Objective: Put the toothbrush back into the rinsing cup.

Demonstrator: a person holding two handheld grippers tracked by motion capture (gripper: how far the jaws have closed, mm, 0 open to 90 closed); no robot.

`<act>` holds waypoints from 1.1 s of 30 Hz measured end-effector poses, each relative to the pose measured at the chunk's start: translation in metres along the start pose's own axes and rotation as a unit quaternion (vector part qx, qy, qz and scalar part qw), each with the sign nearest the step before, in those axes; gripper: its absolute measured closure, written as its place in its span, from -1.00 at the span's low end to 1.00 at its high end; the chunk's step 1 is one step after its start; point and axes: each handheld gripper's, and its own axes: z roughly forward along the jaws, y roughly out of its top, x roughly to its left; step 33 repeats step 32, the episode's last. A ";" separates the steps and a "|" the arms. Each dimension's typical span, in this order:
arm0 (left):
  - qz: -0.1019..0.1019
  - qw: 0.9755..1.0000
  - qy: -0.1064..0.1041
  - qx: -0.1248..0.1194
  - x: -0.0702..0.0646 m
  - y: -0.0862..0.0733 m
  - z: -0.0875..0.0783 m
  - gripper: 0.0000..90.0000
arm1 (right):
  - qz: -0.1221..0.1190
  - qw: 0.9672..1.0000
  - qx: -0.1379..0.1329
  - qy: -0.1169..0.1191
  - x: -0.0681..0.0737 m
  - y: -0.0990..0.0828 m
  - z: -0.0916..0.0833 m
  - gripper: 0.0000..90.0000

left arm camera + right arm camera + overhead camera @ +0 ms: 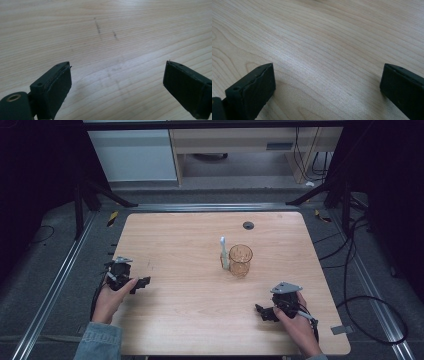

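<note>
On the pale wooden table [200,320], which is taking up most of the high view, two hands are resting low near the person's edge, each holding a gripper. The left gripper [142,282] is sitting by the left edge, pointing inward, and the right gripper [261,311] is sitting toward the right front corner, also pointing inward. In the left gripper view the jaws are standing wide apart with bare wood grain and a few faint dark scuffs [97,26] between them; in the right gripper view the jaws are likewise spread, with nothing between them but board. Both claws are released and grasping nothing.

Well apart from both, a little right of the table's centre, an amber glass cup [240,261] is standing upright. A white toothbrush [224,254] is leaning upright just beside its left wall; whether it is inside the cup or propped against its outside I cannot tell at this size. A small dark grommet [248,225] is sitting in the board farther back.

The work seems to be at its very start, with the approach not yet begun. The next move probably calls for the right gripper, the nearer one, to be travelling forward and left toward the cup, staying open and coming in level so the brush handle is not knocked over.
</note>
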 end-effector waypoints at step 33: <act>0.046 0.998 0.024 -0.041 0.012 -0.021 0.033 -1.00 | 0.000 1.000 0.000 0.000 0.000 0.000 0.000 -0.99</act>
